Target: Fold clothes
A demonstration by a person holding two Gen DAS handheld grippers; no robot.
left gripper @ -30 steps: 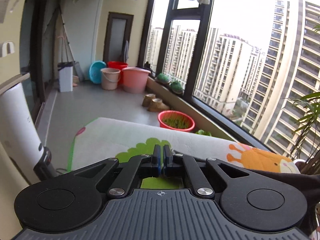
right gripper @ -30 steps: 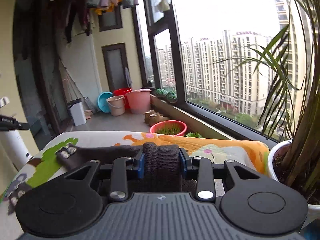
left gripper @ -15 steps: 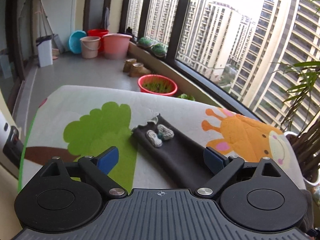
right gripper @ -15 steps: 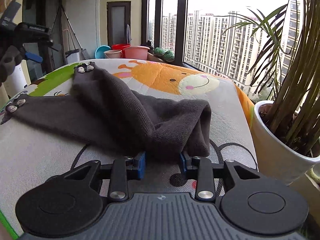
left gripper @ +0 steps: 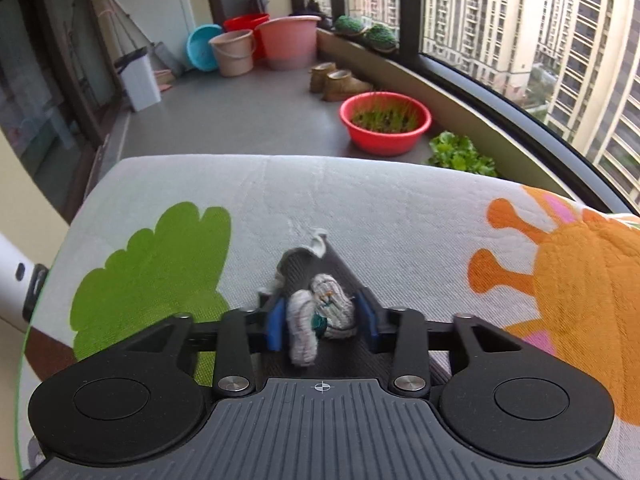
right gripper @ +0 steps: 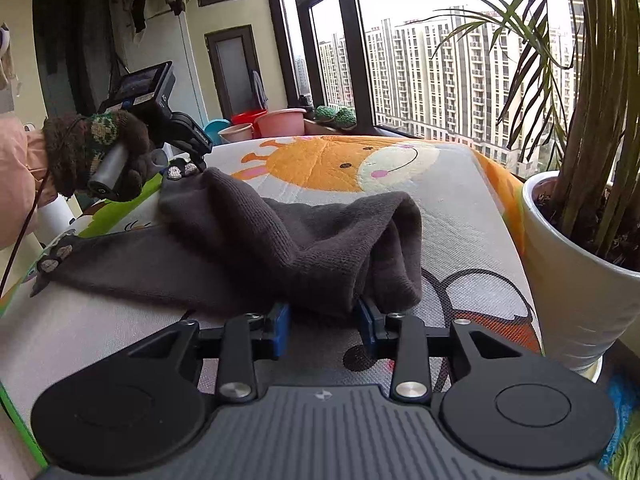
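Both grippers engage the dark grey knitted garment (right gripper: 256,248): left gripper (left gripper: 322,322), previously spread, is closing around its far cuff; right gripper (right gripper: 323,330), opening slightly, still pinches the bunched near end. The long axis runs between them.

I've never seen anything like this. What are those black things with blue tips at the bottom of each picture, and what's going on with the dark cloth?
Those are hand-held grippers, one per hand, each with a camera looking along its two blue-padded fingers. The left gripper is closing around the knitted trim at one end of a dark knitted garment. The right gripper has the garment's bunched other end between its fingers, though its jaws are easing open. The right view also shows the person's gloved hand holding the left tool. The garment lies on a cartoon-printed cover.
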